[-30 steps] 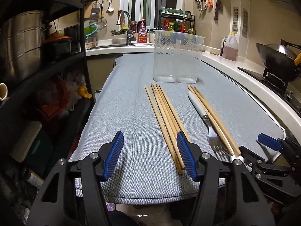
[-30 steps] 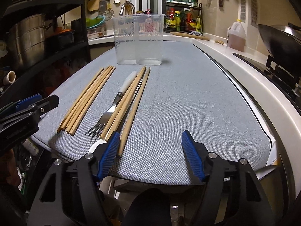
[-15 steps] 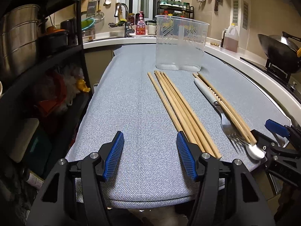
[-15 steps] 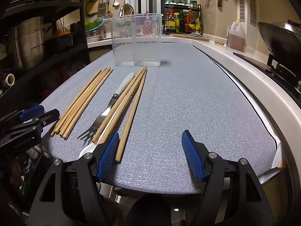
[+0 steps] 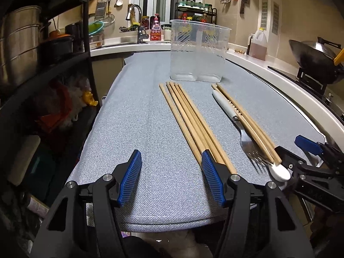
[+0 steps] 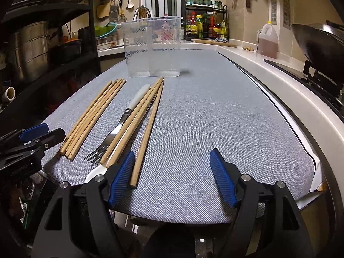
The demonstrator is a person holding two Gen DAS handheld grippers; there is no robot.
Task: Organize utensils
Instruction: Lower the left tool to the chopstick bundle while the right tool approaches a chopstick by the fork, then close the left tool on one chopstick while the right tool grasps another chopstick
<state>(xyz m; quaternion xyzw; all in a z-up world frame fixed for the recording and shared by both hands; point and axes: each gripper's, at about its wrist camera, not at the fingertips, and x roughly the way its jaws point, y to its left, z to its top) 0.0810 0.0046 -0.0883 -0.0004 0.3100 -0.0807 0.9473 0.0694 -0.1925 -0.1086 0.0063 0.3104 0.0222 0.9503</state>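
A bundle of several wooden chopsticks (image 5: 191,120) (image 6: 94,116) lies on the grey mat (image 5: 139,129). To its right lie a white-handled fork (image 5: 234,118) (image 6: 120,126), more chopsticks (image 5: 247,120) (image 6: 146,129) and a white spoon (image 5: 279,172) (image 6: 94,174) partly under them. A clear two-compartment plastic container (image 5: 198,51) (image 6: 152,47) stands upright behind them. My left gripper (image 5: 171,161) is open and empty at the mat's near edge, its right finger beside the bundle's ends. My right gripper (image 6: 172,163) is open and empty, its left finger beside the rightmost chopstick.
A black shelf rack (image 5: 43,64) with steel pots stands along the left. A sink and faucet (image 5: 137,25) are at the back. A wok (image 5: 316,58) on a stove and an oil jug (image 5: 258,45) stand on the right counter.
Both grippers have moved forward and lower toward the utensils. Both stay open and empty. The utensils have not moved.
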